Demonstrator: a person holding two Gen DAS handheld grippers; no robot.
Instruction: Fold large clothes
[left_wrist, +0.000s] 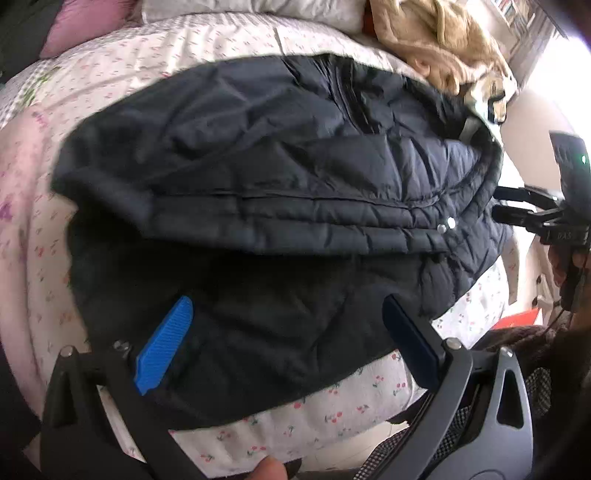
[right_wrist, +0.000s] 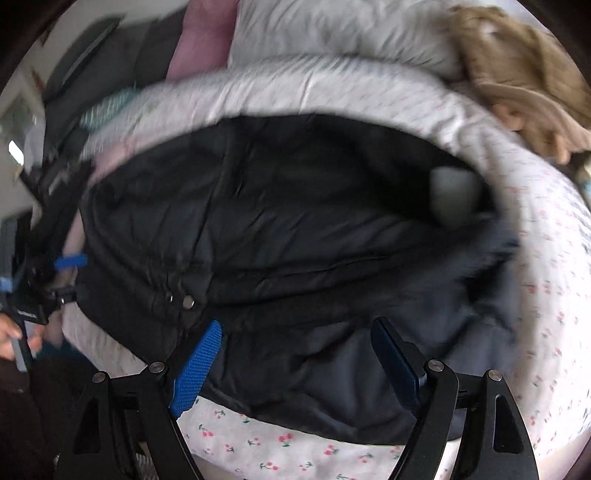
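I see the bed (left_wrist: 110, 70) first, its cherry-print cover filling both views, with pale pillows (left_wrist: 258, 7) and a pink one (left_wrist: 85, 26) along its far edge. On it lies my task piece, the black padded jacket (left_wrist: 280, 177), spread lengthwise across the middle of the bed and folded over on itself, its lower hem reaching the near edge; two metal snaps (left_wrist: 446, 225) show on the front flap. A tan fleecy garment (left_wrist: 443, 48) is heaped at the far right corner of the bed, just beside the jacket's collar end. My left claw (left_wrist: 291, 339) hangs over the jacket's near hem with its blue pads (left_wrist: 166, 343) spread wide and nothing pinched between them, so it is released. My right claw (right_wrist: 299, 362) also stands apart over the dark fabric by the near edge, gripping nothing. The right wrist view is smeared by motion
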